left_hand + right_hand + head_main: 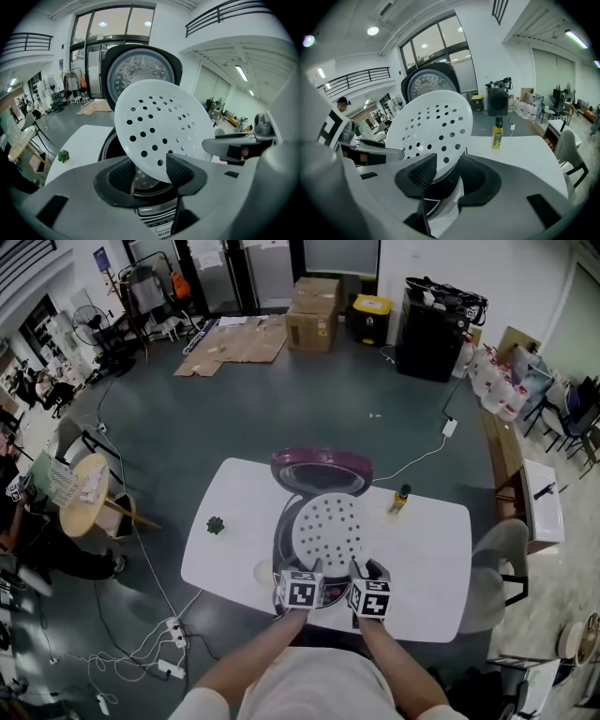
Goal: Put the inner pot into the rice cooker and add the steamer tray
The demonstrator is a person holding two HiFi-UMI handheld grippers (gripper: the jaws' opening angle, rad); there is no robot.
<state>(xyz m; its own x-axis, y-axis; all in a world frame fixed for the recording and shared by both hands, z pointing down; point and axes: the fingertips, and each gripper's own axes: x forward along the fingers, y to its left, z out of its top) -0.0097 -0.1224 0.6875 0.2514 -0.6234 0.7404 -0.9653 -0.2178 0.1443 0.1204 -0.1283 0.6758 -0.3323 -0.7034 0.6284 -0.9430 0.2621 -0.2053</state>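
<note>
Steamer tray [330,532], head view: we see the white perforated disc over the open mouth of the rice cooker [322,472], whose lid stands up at the far side. The left hand-held gripper [314,570] and right hand-held gripper [356,570] sit side by side at the tray's near rim, equally near. White desk [431,559]; bottle [400,500] right, small plant [216,525] left. Grey floor, cardboard boxes [314,306] far off.

Left gripper view: jaws pinch the tray's [159,126] near edge. The tray tilts, far edge raised toward the lid, cooker mouth just below.

Right gripper view: same pinch on the tray's [431,126] rim. We judge it must level, then lower.
</note>
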